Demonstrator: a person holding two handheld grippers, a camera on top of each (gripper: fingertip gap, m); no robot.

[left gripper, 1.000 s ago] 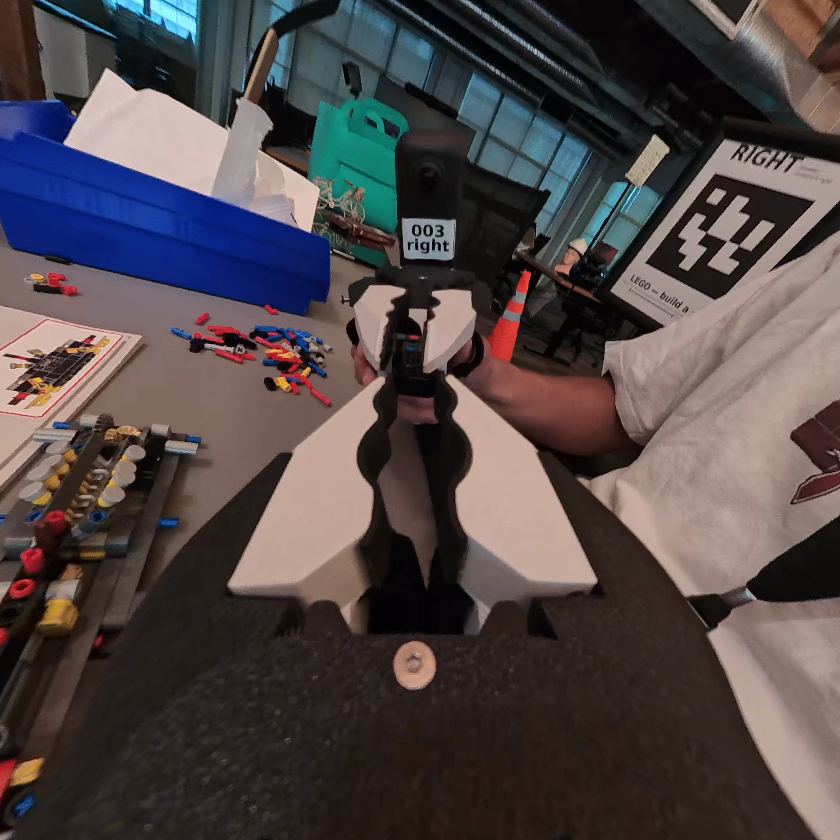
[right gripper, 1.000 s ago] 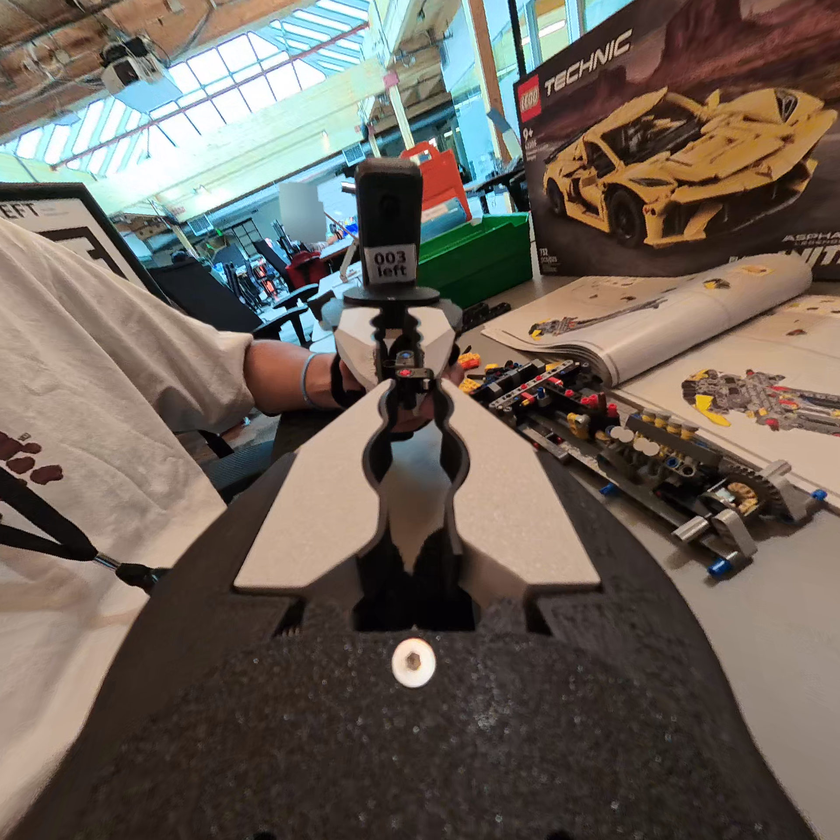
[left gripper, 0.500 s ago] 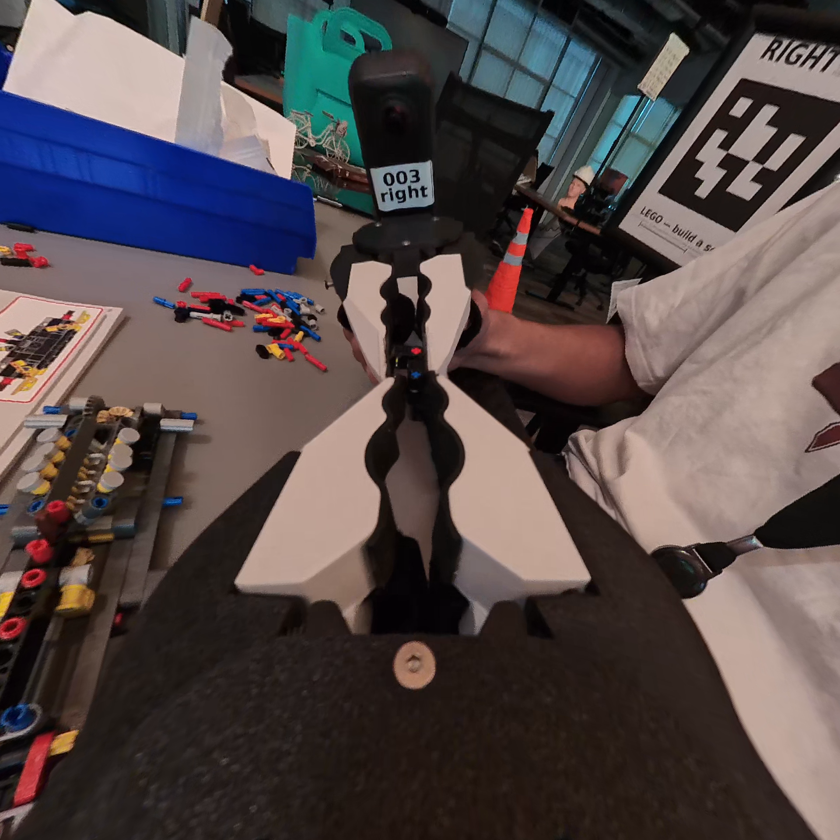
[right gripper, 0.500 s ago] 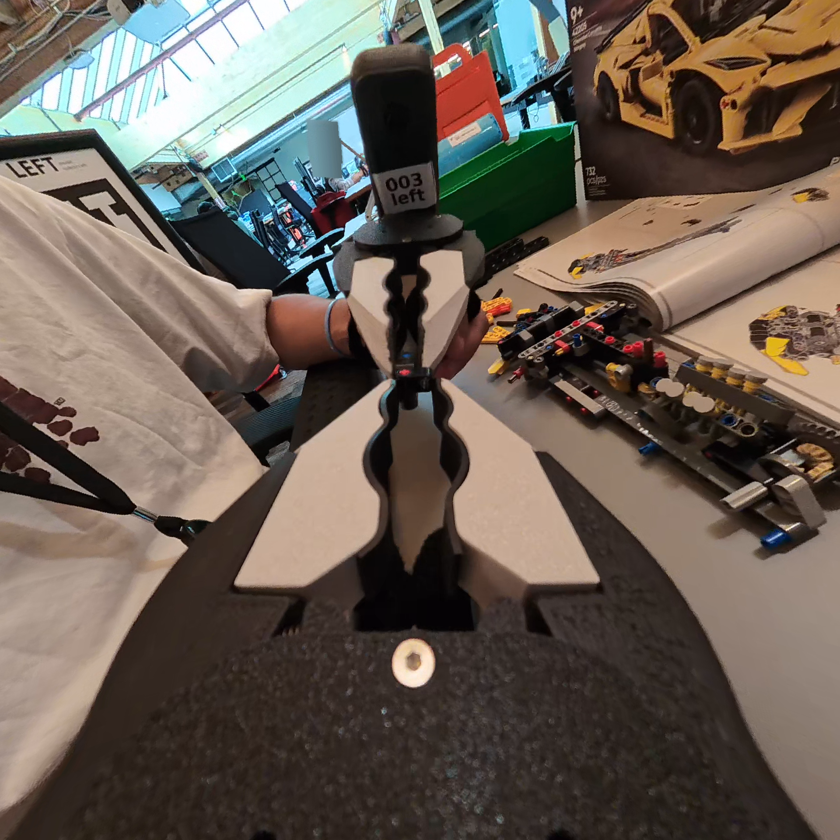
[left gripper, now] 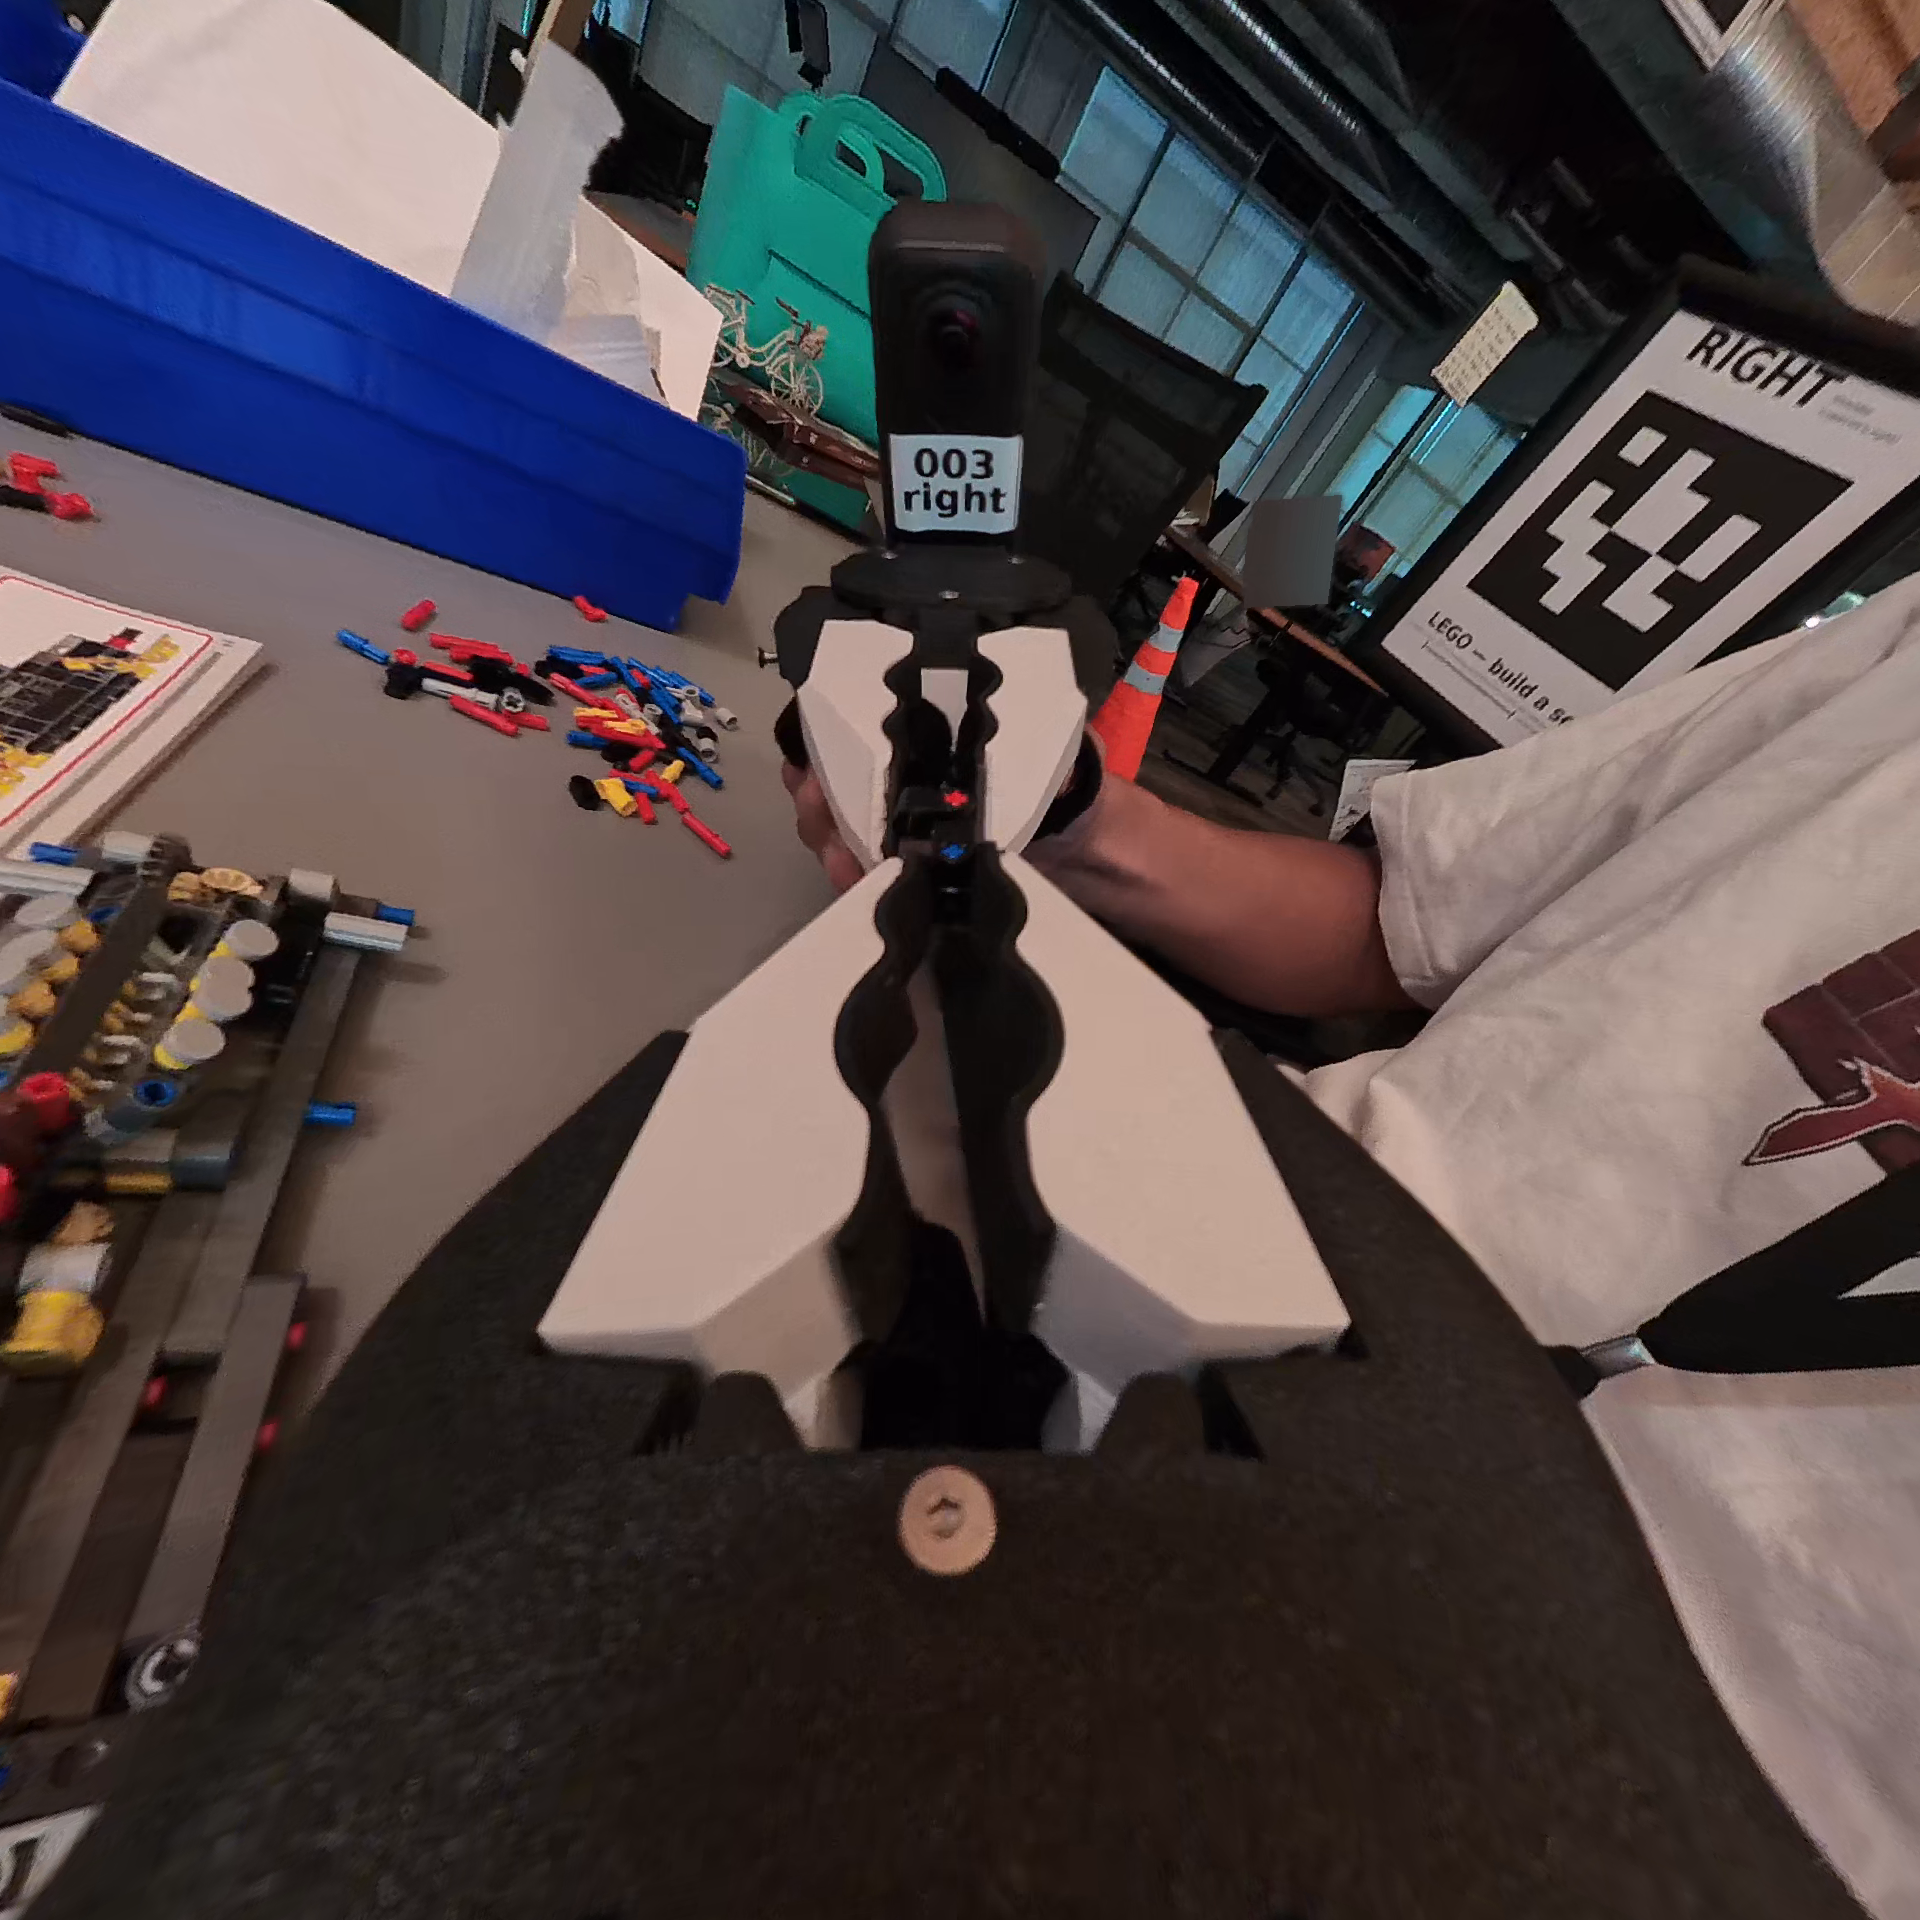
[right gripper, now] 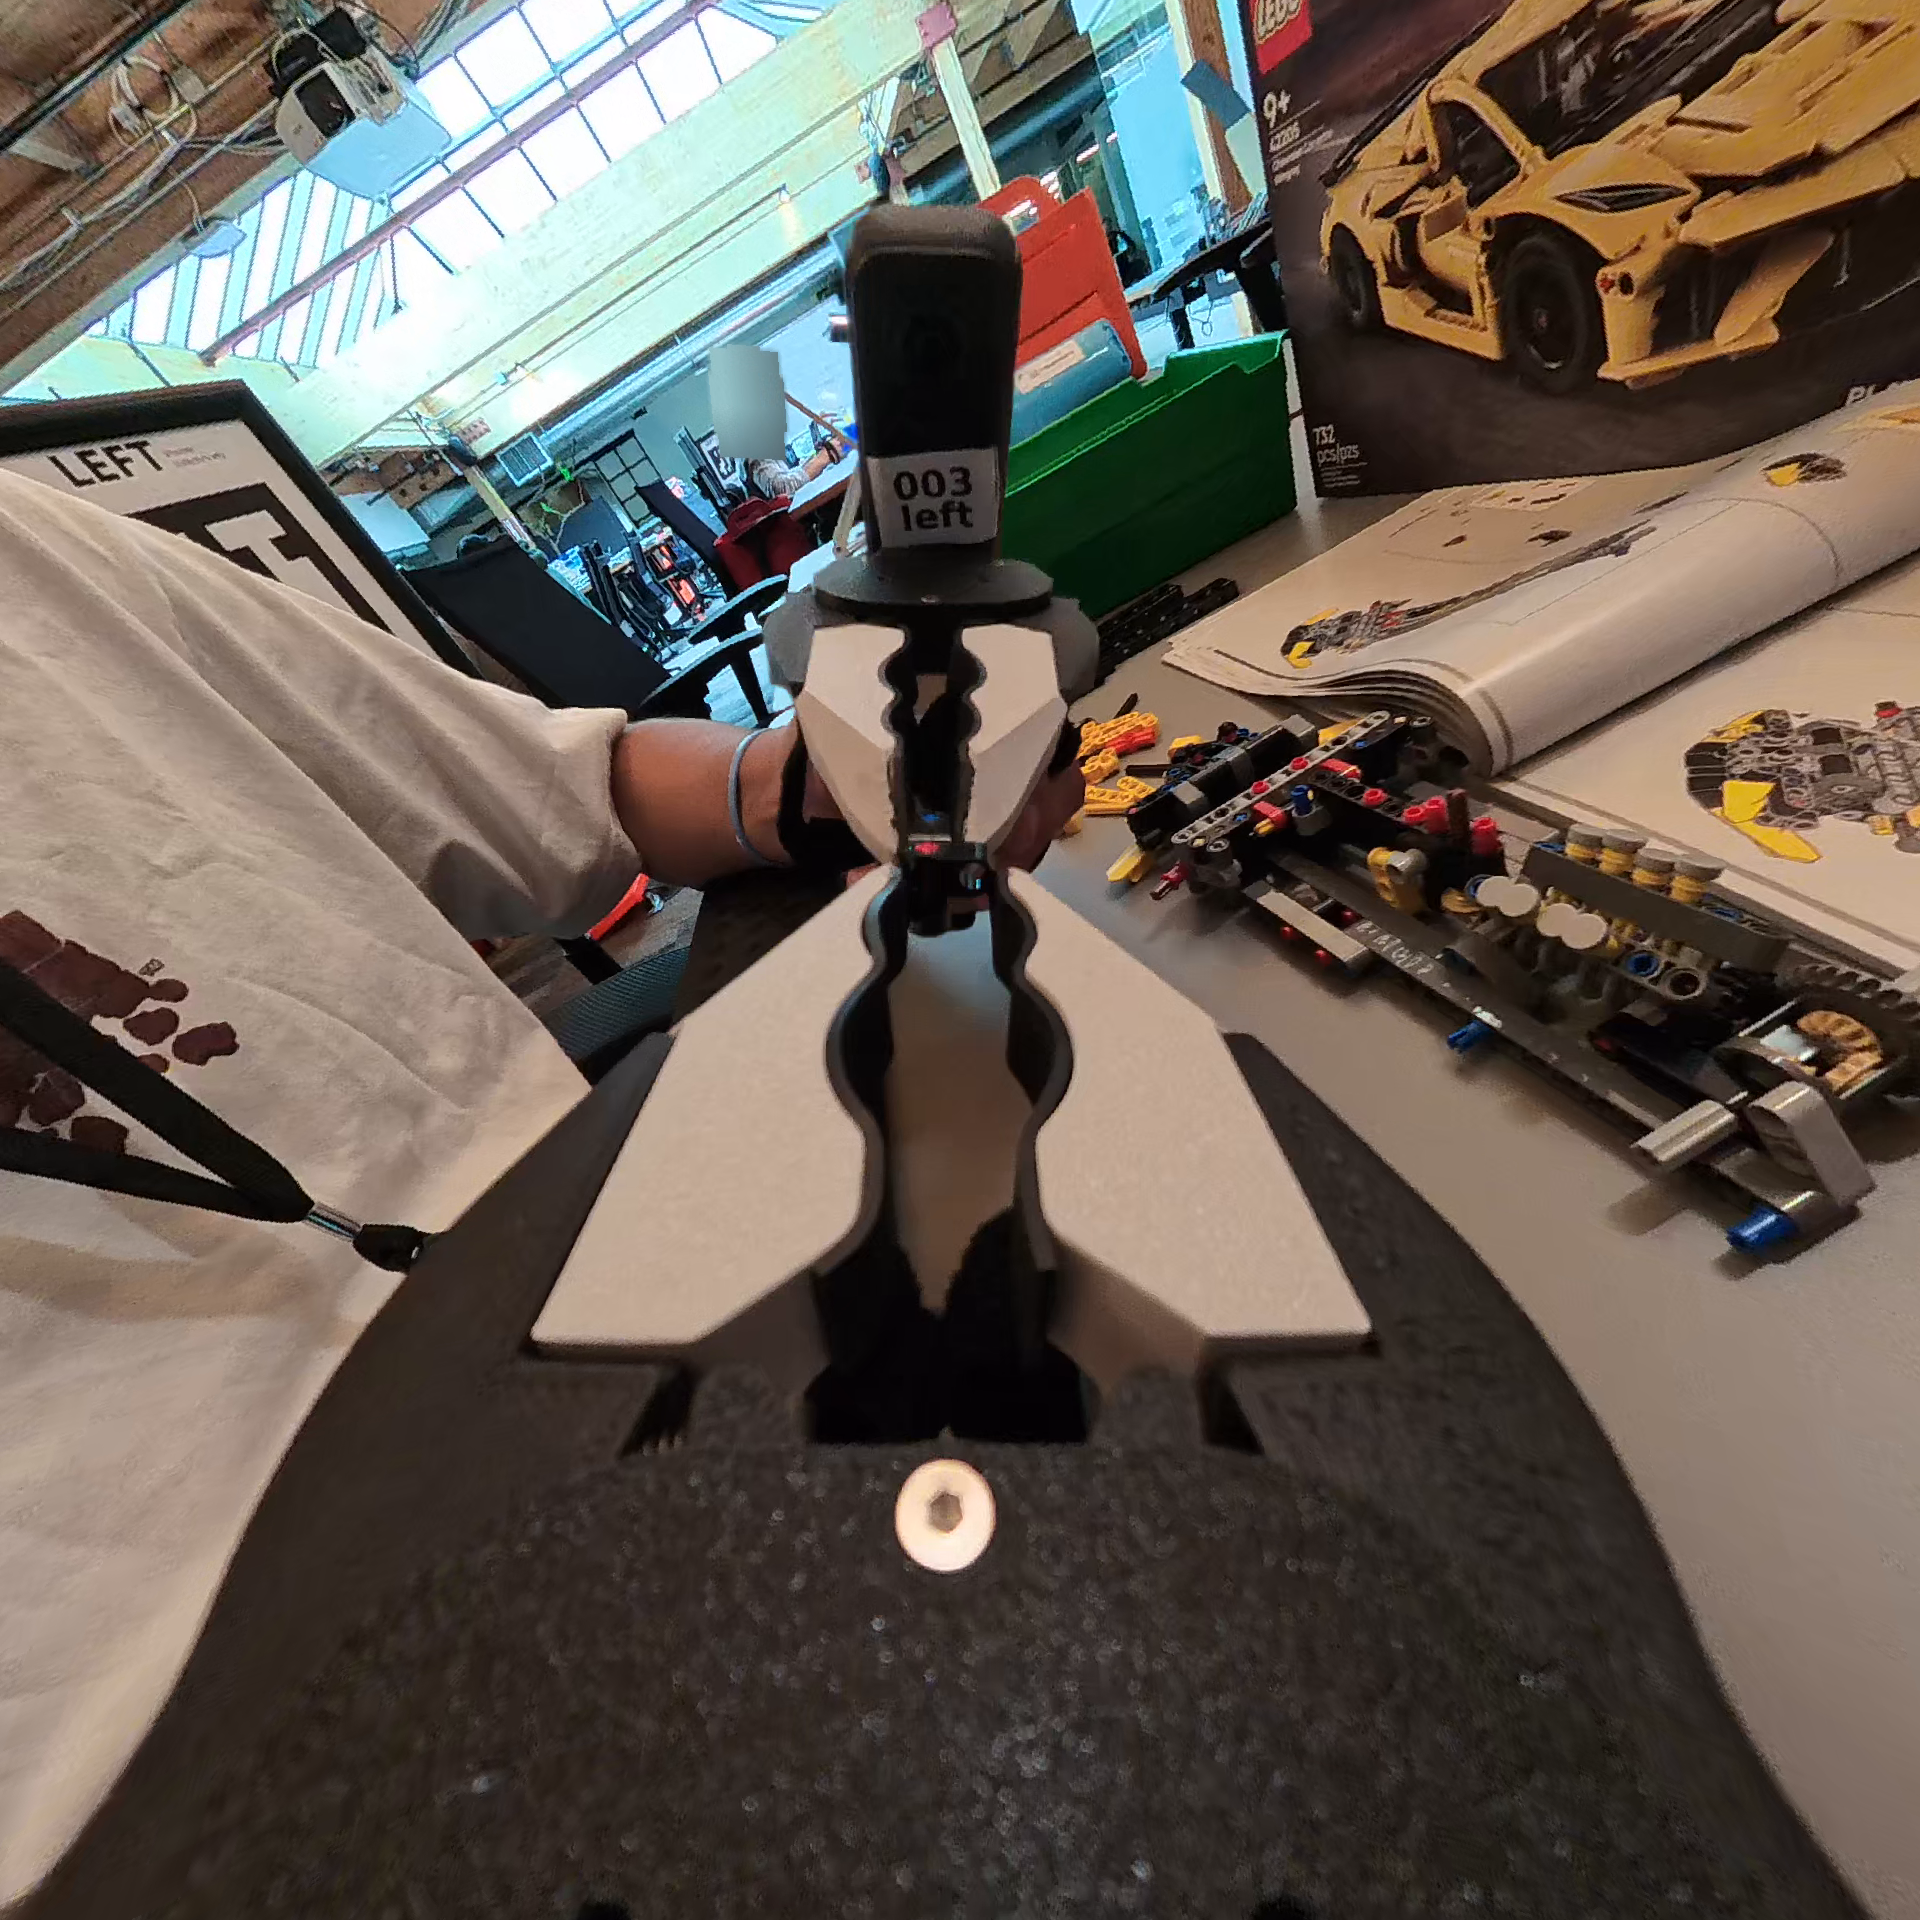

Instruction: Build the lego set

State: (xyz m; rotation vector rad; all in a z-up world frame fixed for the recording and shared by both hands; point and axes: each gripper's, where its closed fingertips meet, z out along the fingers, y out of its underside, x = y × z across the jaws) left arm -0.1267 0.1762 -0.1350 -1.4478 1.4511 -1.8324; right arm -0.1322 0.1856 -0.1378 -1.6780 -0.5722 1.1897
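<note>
Step in hand: mating two small pieces in mid-air, tip to tip, above the table edge
Left gripper (left gripper: 948, 883): clenched on a small black piece carrying a blue pin (left gripper: 950, 852); tips meet those of the other tool
Right gripper (right gripper: 940, 894): clenched on a small black connector (right gripper: 948, 878) showing a red axle end; exact piece type too small to tell
Chassis (right gripper: 1507, 925): the part-built black and grey Technic frame lies flat on the grey table (left gripper: 499, 935), untouched, to the side of both tools
Loose parts (left gripper: 613, 707): red, blue and yellow pins scattered beyond the chassis, in front of the blue bin (left gripper: 312, 384)
Instruction booklet (right gripper: 1558, 613): open behind the chassis, below the set's box (right gripper: 1579, 229)
Judgement on method: keep both tools coaxial, press straight along the pin's axis, hold grip pressure steady so neither piece twists, then check full seating before releasing
Risk: a skewed push could pop a piece free onto the person's lap
</note>
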